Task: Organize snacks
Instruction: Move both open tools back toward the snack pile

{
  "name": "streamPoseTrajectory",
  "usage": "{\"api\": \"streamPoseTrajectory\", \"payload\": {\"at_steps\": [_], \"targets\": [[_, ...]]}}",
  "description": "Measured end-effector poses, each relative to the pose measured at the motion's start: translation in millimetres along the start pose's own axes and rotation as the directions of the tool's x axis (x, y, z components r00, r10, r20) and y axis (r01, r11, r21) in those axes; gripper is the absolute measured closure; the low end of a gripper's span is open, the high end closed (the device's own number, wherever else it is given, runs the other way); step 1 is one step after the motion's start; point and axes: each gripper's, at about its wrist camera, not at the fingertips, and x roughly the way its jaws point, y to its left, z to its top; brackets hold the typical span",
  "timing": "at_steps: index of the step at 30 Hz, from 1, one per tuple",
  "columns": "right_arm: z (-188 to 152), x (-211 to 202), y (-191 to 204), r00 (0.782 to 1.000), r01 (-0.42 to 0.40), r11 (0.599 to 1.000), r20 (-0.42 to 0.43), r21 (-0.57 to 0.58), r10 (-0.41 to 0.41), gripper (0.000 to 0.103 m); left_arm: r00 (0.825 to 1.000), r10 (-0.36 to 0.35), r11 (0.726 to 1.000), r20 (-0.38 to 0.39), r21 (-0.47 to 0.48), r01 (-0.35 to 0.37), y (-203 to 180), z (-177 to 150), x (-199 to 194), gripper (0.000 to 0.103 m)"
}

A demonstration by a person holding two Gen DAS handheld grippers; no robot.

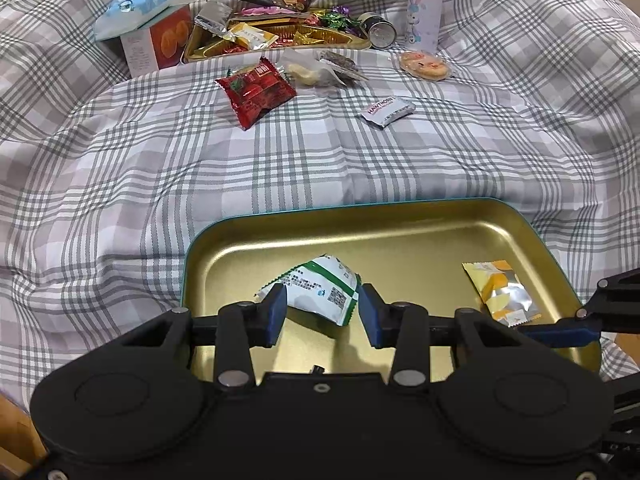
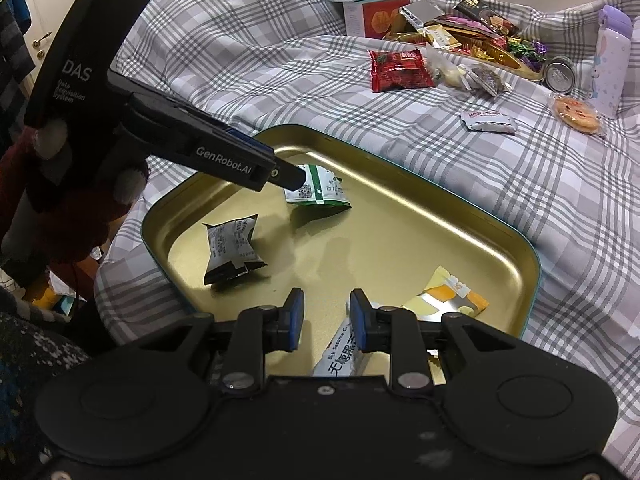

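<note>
A gold tray (image 1: 400, 232) (image 2: 400, 240) lies on the plaid bedspread right in front of me. My left gripper (image 1: 322, 300) (image 2: 296, 174) hangs open over the tray. A green-and-white packet (image 1: 320, 292) (image 2: 320, 192) lies on the tray floor between its blue pads. A yellow packet (image 1: 500, 296) (image 2: 444, 300) and a black-and-white packet (image 2: 232, 248) also lie in the tray. My right gripper (image 2: 326, 320) is open at the near rim with nothing between its fingers. A white sesame packet (image 2: 340, 356) lies partly under its right finger.
Loose on the bedspread are a red packet (image 1: 258, 90), a white Hawthorn packet (image 1: 386, 110), a round biscuit (image 1: 424, 65) and a clear-wrapped sweet (image 1: 308, 70). Behind them stand a second gold tray of candies (image 1: 280, 40), a tissue pack (image 1: 132, 8), a can (image 1: 380, 30) and a purple bottle (image 1: 424, 4).
</note>
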Motion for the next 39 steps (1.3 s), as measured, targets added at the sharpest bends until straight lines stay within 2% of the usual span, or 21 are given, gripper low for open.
{"api": "streamPoseTrajectory", "payload": {"at_steps": [13, 20, 25, 28, 35, 39], "targets": [[5, -3, -7, 0.999, 0.03, 0.998, 0.041, 0.047, -0.032, 0.074, 0.999, 0.01, 1.0, 0.035, 0.011, -0.01, -3, 6, -3, 0.053], [20, -6, -23, 0.989, 0.079, 0.992, 0.116, 0.097, -0.09, 0.063, 0.998, 0.012, 1.0, 0.067, 0.012, -0.013, -4, 16, -3, 0.053], [38, -4, -41, 0.972, 0.115, 0.978, 0.185, 0.176, -0.147, 0.058, 0.994, 0.028, 0.999, 0.106, 0.015, -0.03, -4, 26, -1, 0.053], [49, -1, -51, 0.954, 0.147, 0.967, 0.229, 0.208, -0.194, 0.049, 0.99, 0.042, 0.999, 0.132, 0.017, -0.044, -2, 35, 2, 0.053], [82, 13, -84, 0.913, 0.183, 0.93, 0.296, 0.319, -0.281, 0.046, 0.98, 0.089, 0.996, 0.18, 0.014, -0.093, 7, 57, 14, 0.053], [104, 27, -103, 0.898, 0.198, 0.916, 0.31, 0.35, -0.313, 0.046, 0.971, 0.114, 0.993, 0.21, 0.014, -0.12, 13, 72, 24, 0.053]]}}
